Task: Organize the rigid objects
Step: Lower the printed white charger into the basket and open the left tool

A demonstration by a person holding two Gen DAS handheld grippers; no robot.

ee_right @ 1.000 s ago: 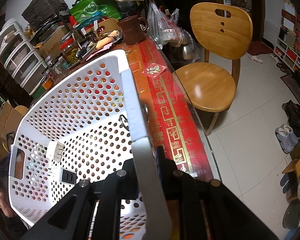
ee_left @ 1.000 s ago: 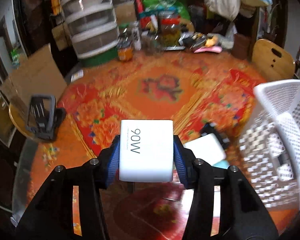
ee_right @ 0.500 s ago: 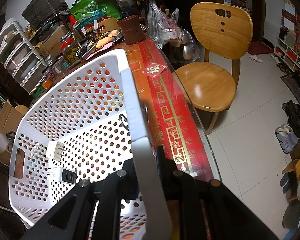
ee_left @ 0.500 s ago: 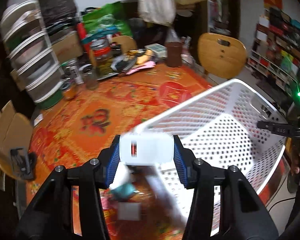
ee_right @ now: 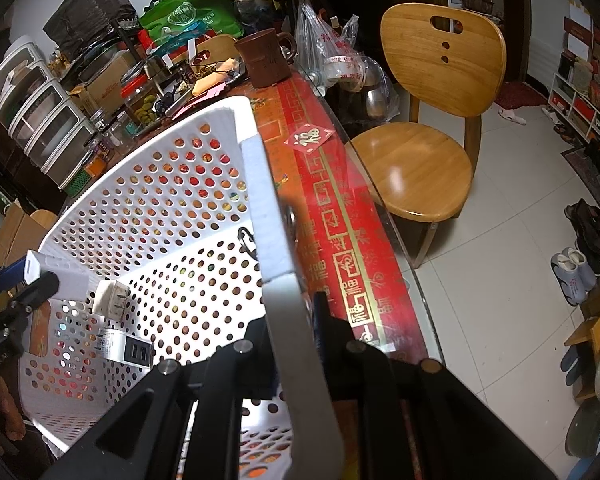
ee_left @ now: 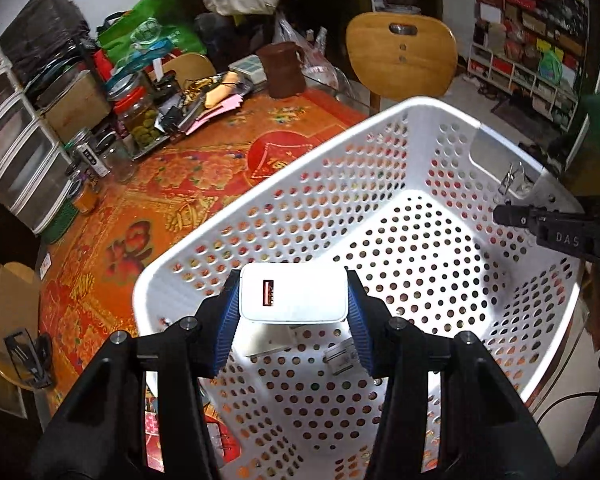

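Observation:
A white charger block (ee_left: 300, 300) with a red USB port is clamped between the blue pads of my left gripper (ee_left: 293, 300). It hangs over the near wall of the white perforated basket (ee_left: 420, 120). In the right wrist view the same charger (ee_right: 60, 276) shows at the basket's far left side. My right gripper (ee_right: 296, 320) is shut on the basket's rim (ee_right: 260, 200); its black finger (ee_left: 540, 220) also appears in the left wrist view. On the basket floor lie a white plug adapter (ee_right: 110, 298) and a multi-port USB charger (ee_right: 124, 346).
The basket stands on a table with a red and orange cloth (ee_left: 160, 208). Jars (ee_left: 138, 118), a brown mug (ee_left: 282, 70) and stacked drawers (ee_left: 16, 152) crowd the far side. A wooden chair (ee_right: 428, 120) stands beyond the table edge. A black stand (ee_left: 28, 354) sits far left.
My left gripper has carried the charger from above the tablecloth over to the basket and rolled, so the port face now shows. The right gripper and the basket have stayed put.

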